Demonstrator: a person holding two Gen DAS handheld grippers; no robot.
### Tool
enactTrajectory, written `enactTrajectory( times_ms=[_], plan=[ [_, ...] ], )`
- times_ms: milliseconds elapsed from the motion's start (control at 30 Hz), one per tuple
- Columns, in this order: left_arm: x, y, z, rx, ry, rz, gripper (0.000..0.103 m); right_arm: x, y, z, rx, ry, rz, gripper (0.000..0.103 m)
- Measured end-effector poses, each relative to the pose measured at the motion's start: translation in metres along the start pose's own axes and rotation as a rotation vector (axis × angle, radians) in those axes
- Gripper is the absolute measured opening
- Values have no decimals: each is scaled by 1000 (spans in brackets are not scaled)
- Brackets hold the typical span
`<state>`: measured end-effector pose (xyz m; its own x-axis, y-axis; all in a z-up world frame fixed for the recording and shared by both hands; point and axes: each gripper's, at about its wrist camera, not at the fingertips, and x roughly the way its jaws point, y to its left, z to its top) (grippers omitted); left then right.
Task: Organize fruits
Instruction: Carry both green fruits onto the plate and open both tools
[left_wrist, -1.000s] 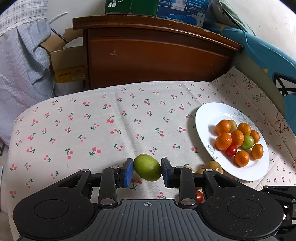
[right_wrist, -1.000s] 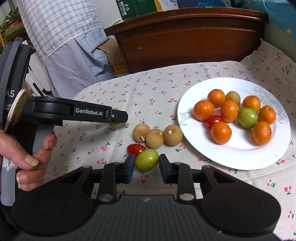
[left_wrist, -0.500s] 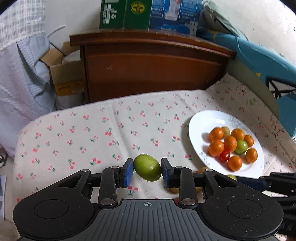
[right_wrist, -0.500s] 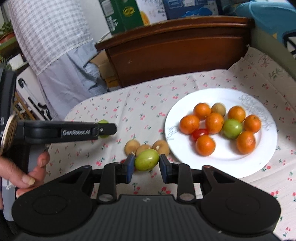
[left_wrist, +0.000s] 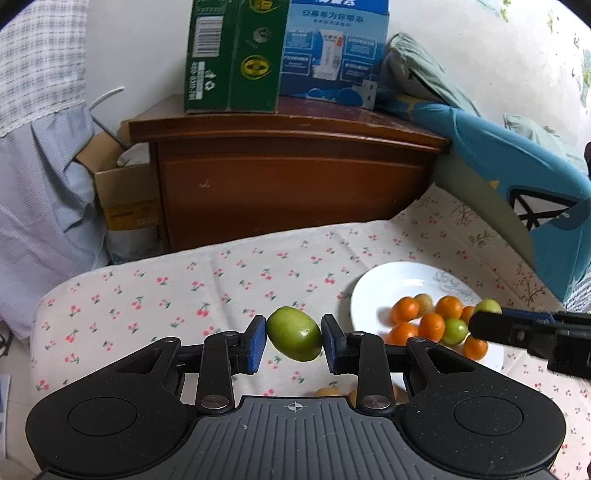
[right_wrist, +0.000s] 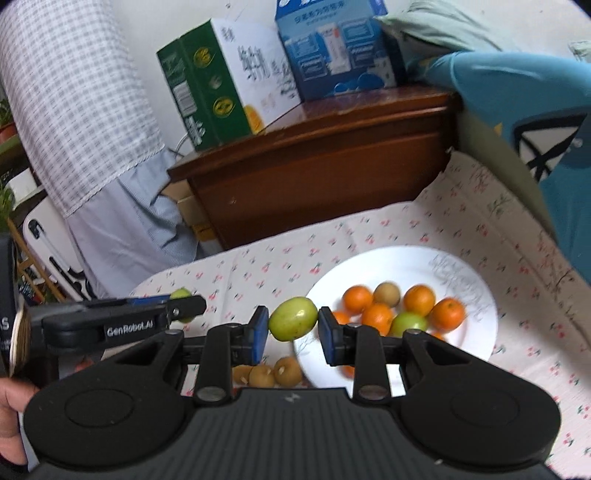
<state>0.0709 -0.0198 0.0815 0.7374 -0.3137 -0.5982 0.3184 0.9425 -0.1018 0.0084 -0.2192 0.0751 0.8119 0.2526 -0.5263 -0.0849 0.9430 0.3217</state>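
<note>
Green fruit sits clamped in my left gripper, left of the plate; a second one is pinched in my right gripper at the plate's near-left rim. Released carelessly, either may knock oranges off.

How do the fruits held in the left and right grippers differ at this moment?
The left gripper holds its green fruit above bare tablecloth; the right gripper holds its green fruit at the plate's edge. Left's fruit tilts down-right, right's up-right. Both are clamped, lifted, oval green.
</note>
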Motion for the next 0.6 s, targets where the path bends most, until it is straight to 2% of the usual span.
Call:
enactTrajectory(
  times_ms=[333, 600],
  plan=[
    [-4, -16, 13, 18, -46, -54, 30, -15, -26, 29, 52, -66, -24, 29],
    [2, -35, 17, 28, -35, -133, 30, -12, -59, 46, 127, -80, -57, 29]
  ],
)
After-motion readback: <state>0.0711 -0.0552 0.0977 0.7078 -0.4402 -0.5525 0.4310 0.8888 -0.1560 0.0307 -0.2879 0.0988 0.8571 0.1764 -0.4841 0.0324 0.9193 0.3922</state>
